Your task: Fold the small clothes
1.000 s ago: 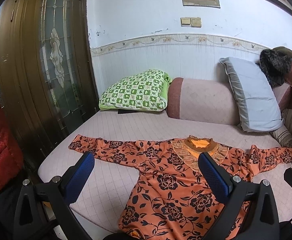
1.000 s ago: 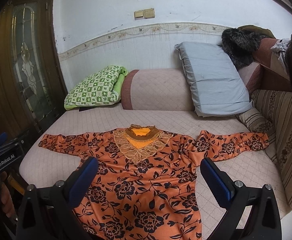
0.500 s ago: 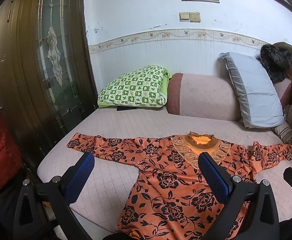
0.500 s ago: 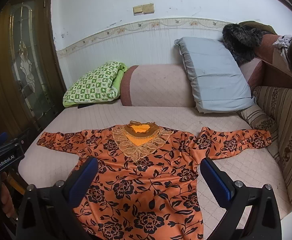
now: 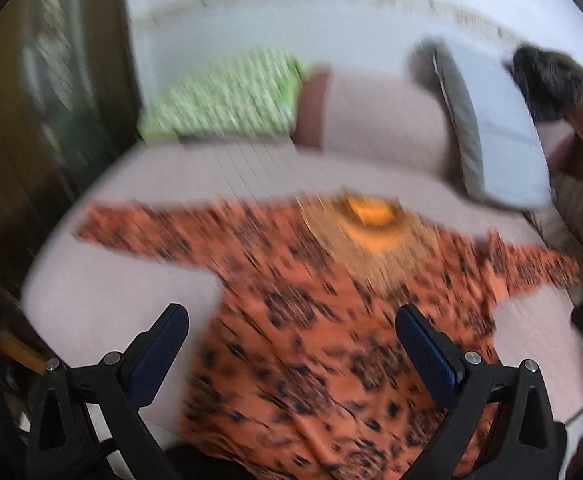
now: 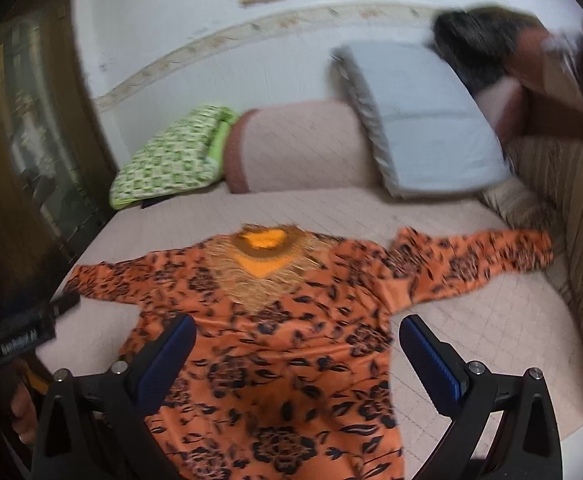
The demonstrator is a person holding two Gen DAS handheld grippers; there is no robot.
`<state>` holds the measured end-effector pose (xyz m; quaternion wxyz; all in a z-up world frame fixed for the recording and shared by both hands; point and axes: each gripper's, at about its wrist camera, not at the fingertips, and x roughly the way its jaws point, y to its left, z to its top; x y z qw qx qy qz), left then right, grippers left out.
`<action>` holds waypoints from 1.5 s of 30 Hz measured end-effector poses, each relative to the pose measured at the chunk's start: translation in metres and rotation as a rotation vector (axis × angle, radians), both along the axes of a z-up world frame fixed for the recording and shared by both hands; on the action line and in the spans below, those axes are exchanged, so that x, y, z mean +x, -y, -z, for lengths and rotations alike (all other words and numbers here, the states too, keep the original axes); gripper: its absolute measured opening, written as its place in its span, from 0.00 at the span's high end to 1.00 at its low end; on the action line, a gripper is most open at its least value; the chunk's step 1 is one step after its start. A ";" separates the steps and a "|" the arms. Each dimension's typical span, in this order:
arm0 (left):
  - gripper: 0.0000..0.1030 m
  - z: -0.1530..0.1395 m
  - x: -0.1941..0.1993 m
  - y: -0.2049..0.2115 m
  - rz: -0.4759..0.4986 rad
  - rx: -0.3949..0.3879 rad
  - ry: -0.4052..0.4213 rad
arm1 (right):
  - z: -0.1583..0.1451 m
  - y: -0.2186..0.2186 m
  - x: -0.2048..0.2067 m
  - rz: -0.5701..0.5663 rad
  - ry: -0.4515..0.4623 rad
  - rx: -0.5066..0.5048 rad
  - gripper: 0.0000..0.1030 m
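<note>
An orange blouse with black flowers [image 5: 323,320] [image 6: 287,340] lies flat on the pale pink bed [image 5: 115,296] [image 6: 471,320], both sleeves spread out and its lace neckline [image 6: 263,260] toward the wall. My left gripper [image 5: 291,320] hovers open above the blouse's lower left part, with nothing between its blue pads. Over the lower middle of the blouse my right gripper [image 6: 295,330] is also open and holds nothing. Both views are blurred by motion. The left gripper's body [image 6: 23,336] shows at the left edge of the right wrist view.
Against the wall stand a green checked pillow [image 5: 227,100] [image 6: 171,156], a pink bolster [image 5: 375,116] [image 6: 299,148] and a grey pillow [image 5: 491,132] [image 6: 427,120]. A striped sofa arm [image 6: 571,280] borders the bed on the right. A wooden door [image 5: 31,120] stands left.
Both grippers have swept forward and tilted down toward the blouse, which now fills more of each view. The current frames are motion-blurred. The blouse itself has not moved.
</note>
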<state>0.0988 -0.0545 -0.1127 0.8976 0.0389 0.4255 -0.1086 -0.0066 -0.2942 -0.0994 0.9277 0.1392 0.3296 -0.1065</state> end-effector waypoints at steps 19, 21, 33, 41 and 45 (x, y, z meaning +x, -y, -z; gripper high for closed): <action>0.00 0.124 0.151 0.098 -0.110 0.029 -0.076 | 0.191 0.437 0.000 0.787 0.068 0.507 0.35; 0.00 0.134 0.160 0.088 -0.148 0.031 -0.086 | 0.203 0.454 0.006 0.826 0.074 0.540 0.36; 0.00 0.127 0.195 0.021 -0.325 0.078 -0.038 | 0.160 0.434 0.056 0.749 0.159 0.378 0.90; 0.00 0.113 0.194 -0.032 -0.412 0.127 0.005 | 0.065 0.285 0.157 0.311 0.254 0.459 0.90; 0.00 0.111 0.197 -0.066 -0.463 0.178 0.029 | 0.057 0.181 0.211 0.105 0.252 0.540 0.90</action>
